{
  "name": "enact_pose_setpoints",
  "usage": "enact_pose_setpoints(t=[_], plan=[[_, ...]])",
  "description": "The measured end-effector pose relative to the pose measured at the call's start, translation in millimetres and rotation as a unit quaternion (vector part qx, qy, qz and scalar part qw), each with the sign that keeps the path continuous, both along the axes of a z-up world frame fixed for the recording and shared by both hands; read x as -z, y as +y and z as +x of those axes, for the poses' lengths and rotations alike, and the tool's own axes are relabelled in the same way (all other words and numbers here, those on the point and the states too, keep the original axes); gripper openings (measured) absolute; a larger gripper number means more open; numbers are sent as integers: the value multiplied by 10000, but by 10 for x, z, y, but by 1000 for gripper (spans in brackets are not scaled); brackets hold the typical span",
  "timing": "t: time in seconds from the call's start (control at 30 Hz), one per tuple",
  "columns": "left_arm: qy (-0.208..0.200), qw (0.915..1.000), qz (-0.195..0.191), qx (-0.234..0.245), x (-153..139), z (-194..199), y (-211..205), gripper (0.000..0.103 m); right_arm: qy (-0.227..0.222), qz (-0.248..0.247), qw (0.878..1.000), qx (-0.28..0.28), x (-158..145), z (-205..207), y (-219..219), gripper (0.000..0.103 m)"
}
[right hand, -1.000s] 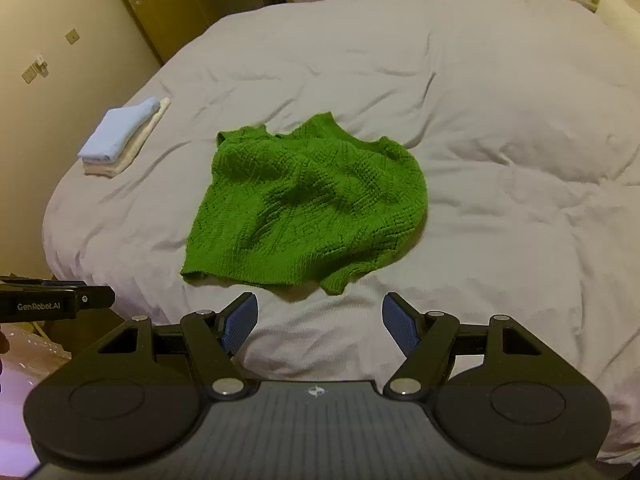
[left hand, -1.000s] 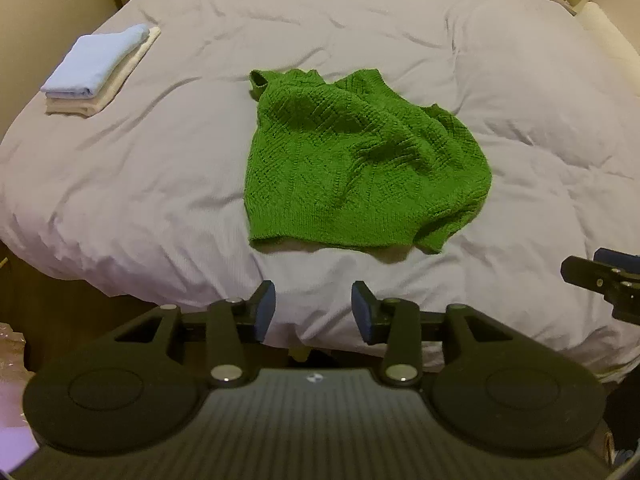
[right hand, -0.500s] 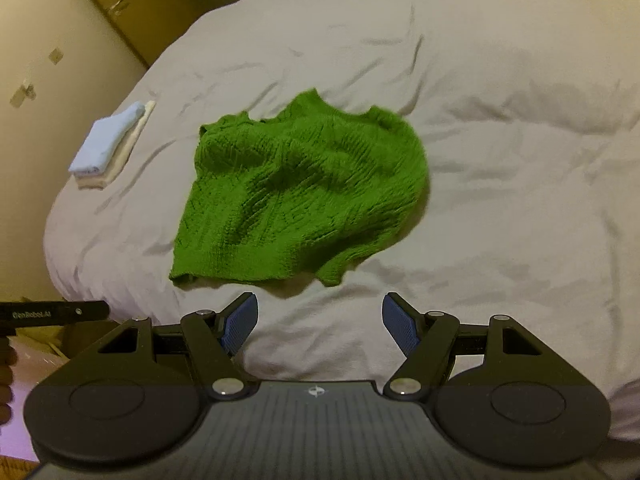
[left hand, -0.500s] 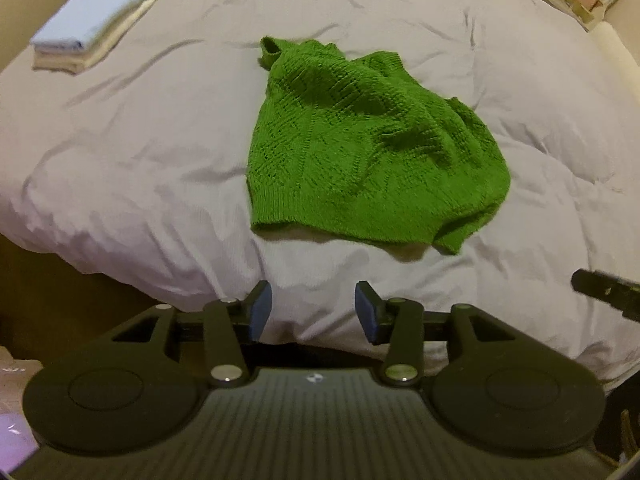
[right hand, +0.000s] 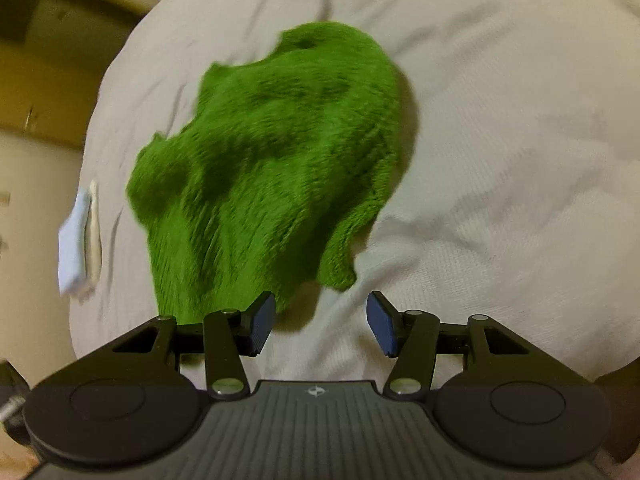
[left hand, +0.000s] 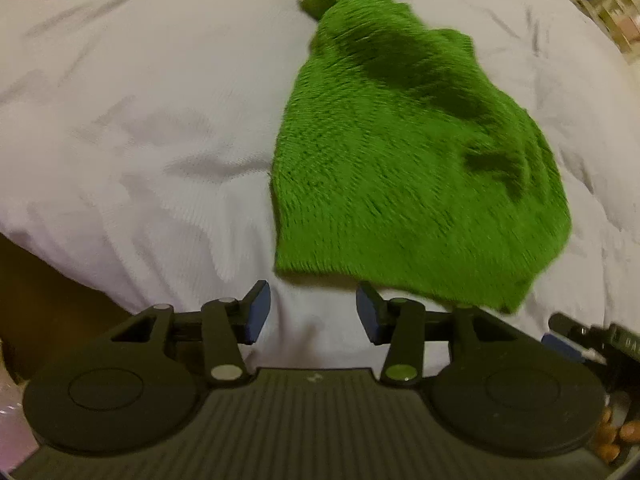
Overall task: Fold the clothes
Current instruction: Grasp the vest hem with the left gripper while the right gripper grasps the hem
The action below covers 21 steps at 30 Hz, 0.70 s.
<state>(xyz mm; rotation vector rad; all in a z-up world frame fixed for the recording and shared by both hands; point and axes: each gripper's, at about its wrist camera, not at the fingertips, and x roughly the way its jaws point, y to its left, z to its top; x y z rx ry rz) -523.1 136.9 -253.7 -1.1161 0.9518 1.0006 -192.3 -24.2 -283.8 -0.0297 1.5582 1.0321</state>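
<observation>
A green knitted sweater (left hand: 404, 160) lies rumpled on a bed with a pale grey duvet (left hand: 160, 120). My left gripper (left hand: 312, 312) is open and empty, just short of the sweater's near left hem corner. The sweater also shows in the right wrist view (right hand: 272, 176), where my right gripper (right hand: 320, 320) is open and empty, just short of the near hem; its left finger overlaps the hem's edge in view. The right gripper's tip shows at the left wrist view's right edge (left hand: 580, 340). Both views are blurred by motion.
A folded stack of pale blue and cream clothes (right hand: 78, 244) lies near the bed's left edge. The bed's near edge (left hand: 100, 272) drops off just before the left gripper. A beige wall (right hand: 40, 100) and shelving (left hand: 616, 12) stand beyond the bed.
Both grippers have moved forward and down toward the sweater's near hem, which now looks much larger. The right gripper has also tilted. The jaws stayed open.
</observation>
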Motion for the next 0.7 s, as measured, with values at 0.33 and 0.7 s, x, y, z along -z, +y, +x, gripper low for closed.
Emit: enact_pose_setpoints(t=[0.33,0.7], plan=[[-430,9970,-349,-533,488,-33,474,45,300,130,9954,903,485,138,152,43],[-802,9922,-341,-886,750,32,554,65,742,195,9880,1342,893,196,285,39]])
